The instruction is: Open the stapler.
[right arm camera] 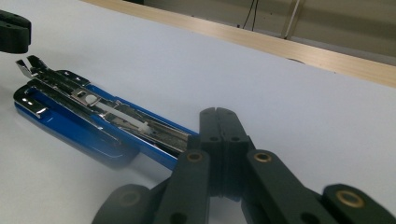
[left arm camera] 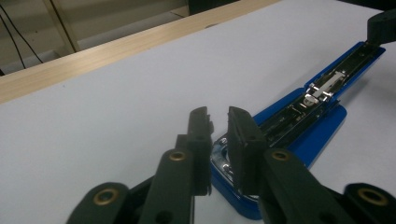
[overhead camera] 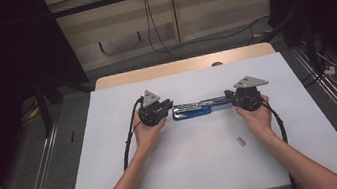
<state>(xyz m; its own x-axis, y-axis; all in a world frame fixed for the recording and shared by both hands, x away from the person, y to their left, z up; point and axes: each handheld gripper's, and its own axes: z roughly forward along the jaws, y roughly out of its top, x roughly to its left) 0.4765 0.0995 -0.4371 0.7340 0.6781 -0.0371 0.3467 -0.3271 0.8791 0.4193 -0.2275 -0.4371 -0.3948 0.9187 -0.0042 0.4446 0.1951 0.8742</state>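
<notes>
A blue stapler (overhead camera: pixel 191 109) lies swung open flat at the middle of the white table (overhead camera: pixel 208 169), its metal staple channel facing up, seemingly for loading. The left gripper (left arm camera: pixel 218 122) hovers at one end, jaws slightly apart, gripping nothing. The right gripper (right arm camera: pixel 218 114), jaws together, rests by the other end. A small staple strip (overhead camera: pixel 239 141) lies nearby.

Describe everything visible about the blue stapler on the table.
The blue stapler lies swung open flat along the white table, between the two grippers. Its blue shell looks like plastic; the exposed staple channel and spring parts are shiny metal. The left gripper, jaws slightly apart, is at one end; the shut right gripper is at the other.
</notes>
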